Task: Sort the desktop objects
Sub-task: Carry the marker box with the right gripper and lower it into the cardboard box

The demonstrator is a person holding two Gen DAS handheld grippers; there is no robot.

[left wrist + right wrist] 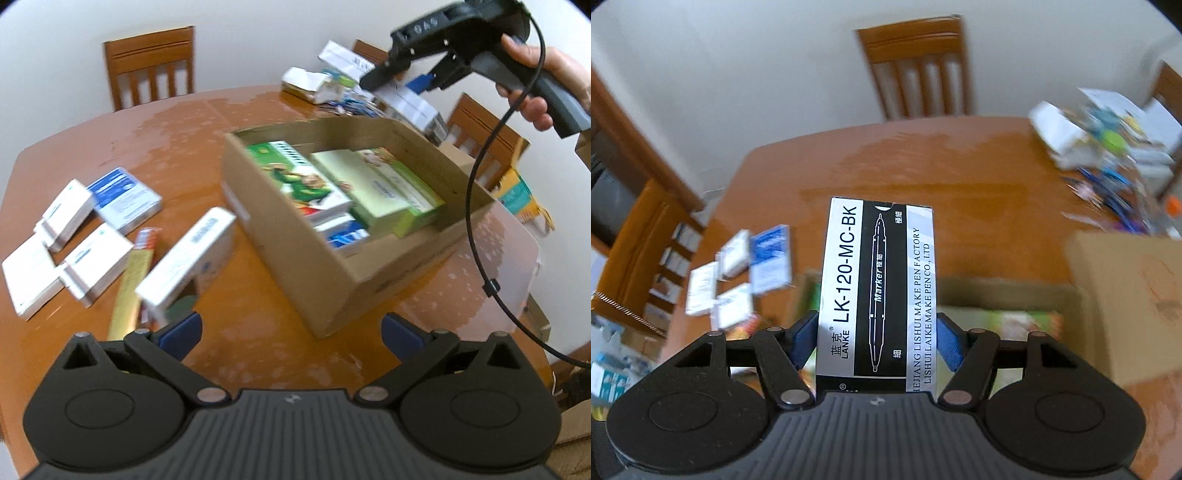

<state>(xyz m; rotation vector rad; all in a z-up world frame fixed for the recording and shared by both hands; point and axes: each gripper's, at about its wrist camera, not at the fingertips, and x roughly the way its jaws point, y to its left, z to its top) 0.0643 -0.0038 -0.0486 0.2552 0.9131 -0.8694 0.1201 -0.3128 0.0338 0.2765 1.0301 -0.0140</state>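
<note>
- While right gripper (877, 332) is up over the table, its blue pads clench a black-and-silver cardboard marker-pen box (877, 291) printed LK-120-MC-BK, one pad on each long side edge
- Marker box long axis runs straight out along the fingers, far end pointing away from cam; roughly half sticks out past the pads
- From right wrist view the open brown cardboard carton (1008, 295) sits below and just to the right of the held box, green packs inside visible but blurred; so judged drop spot lies down-right of the fingers
- In left wrist view same carton (295, 266) sits mid-table, w/ green printed packs (306, 177) and a blue-white pack inside; right gripper seen at top right (406, 70), high over the carton's far corner, person's hand (546, 74) on the handle
- Left gripper (291, 332) released, pads wide apart, nothing btwn them; hangs over bare orange-brown wooden table (110, 147)
- Unsorted white and blue-white flat boxes (74, 236) lie to the left of left gripper, well apart from carton; a white box (188, 262) lies near its left pad, not touching
- Judgement: right hand is the one w/ the load and nearer the carton; left hand nearer the loose boxes
- Risk guess: long box may need turning to lie flat among the packs
</note>
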